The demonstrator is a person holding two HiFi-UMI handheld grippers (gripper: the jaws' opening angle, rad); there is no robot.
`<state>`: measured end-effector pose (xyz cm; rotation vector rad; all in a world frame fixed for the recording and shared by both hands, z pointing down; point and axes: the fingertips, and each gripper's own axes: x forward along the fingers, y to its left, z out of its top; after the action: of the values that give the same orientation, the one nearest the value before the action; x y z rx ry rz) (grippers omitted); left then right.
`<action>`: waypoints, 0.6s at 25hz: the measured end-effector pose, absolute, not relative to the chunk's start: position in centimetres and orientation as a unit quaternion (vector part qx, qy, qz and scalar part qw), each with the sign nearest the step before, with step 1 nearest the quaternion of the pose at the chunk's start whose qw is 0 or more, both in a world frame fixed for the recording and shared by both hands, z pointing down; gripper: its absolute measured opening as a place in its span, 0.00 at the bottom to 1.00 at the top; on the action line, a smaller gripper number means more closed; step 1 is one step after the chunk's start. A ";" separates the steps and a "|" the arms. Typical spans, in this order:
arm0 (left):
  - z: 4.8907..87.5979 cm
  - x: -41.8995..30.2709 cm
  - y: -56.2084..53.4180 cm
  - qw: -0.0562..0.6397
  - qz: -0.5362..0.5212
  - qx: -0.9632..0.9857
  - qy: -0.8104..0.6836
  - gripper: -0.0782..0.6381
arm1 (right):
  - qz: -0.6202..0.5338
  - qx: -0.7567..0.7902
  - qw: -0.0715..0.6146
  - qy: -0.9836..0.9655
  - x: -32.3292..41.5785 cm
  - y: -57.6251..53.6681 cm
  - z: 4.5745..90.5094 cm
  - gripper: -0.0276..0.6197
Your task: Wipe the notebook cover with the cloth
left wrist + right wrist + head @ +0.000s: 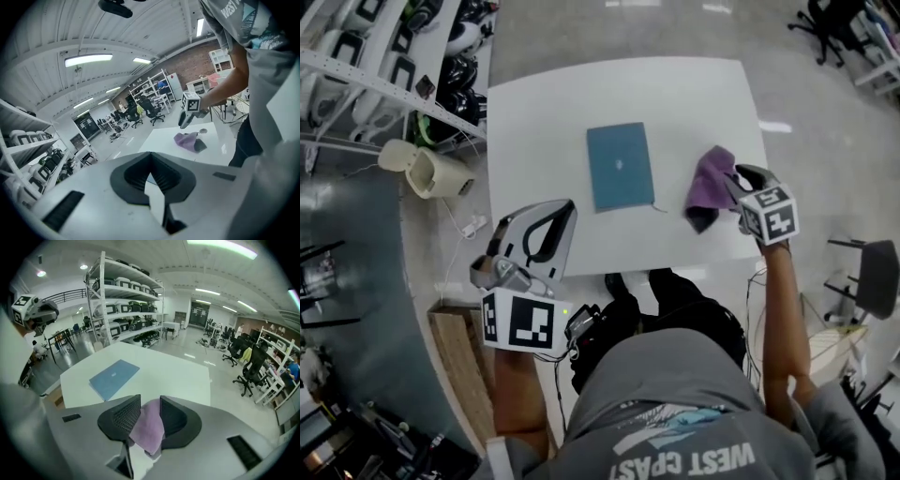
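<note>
1. Shirt [694, 403] lowest in head view. Just ahead, L gripper [565, 208] over table's [675, 94] near-left corner, tips together, nothing betw. them.
2. R gripper [739, 186] at right edge of cloth [710, 183]. Jaws part-way apart, purple fold standing betw. pads, no clamp seen.
3. Cloth bunched on table, right of notebook [620, 166], near but apart. Notebook shut, flat, mid-table.
4. Step in hand (judged): get cloth gripped. Close on a thick fold deep betw. pads. Leave a tail below the tips so fabric, not plastic, meets the cover.
5. Then carry left, light long strokes. L gripper could pin a near corner vs. sliding.
6. Pose: R arm stretched fwd over near-right edge, gripper angled left-down at cloth. L arm bent, gripper aimed fwd-right, tilted up.
</note>
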<state>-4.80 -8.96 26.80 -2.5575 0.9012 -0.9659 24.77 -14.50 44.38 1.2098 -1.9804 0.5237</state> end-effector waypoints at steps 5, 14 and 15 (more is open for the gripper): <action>24.3 -5.2 -6.9 0.156 -0.324 -0.878 0.315 0.11 | 0.121 0.471 0.304 -0.819 22.9 -13.2 34.6 0.11; 19.1 -6.0 -4.1 0.202 -0.300 -0.874 0.324 0.11 | -0.041 0.433 0.222 -0.873 16.3 -8.0 16.2 0.09; 18.7 -6.2 -3.8 0.206 -0.298 -0.873 0.326 0.11 | -0.054 0.428 0.217 -0.876 15.6 -7.4 15.0 0.09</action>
<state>-6.16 -3.77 18.66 -2.4332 0.9070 -0.8298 15.63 -7.36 14.96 1.1862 -2.4264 -0.1496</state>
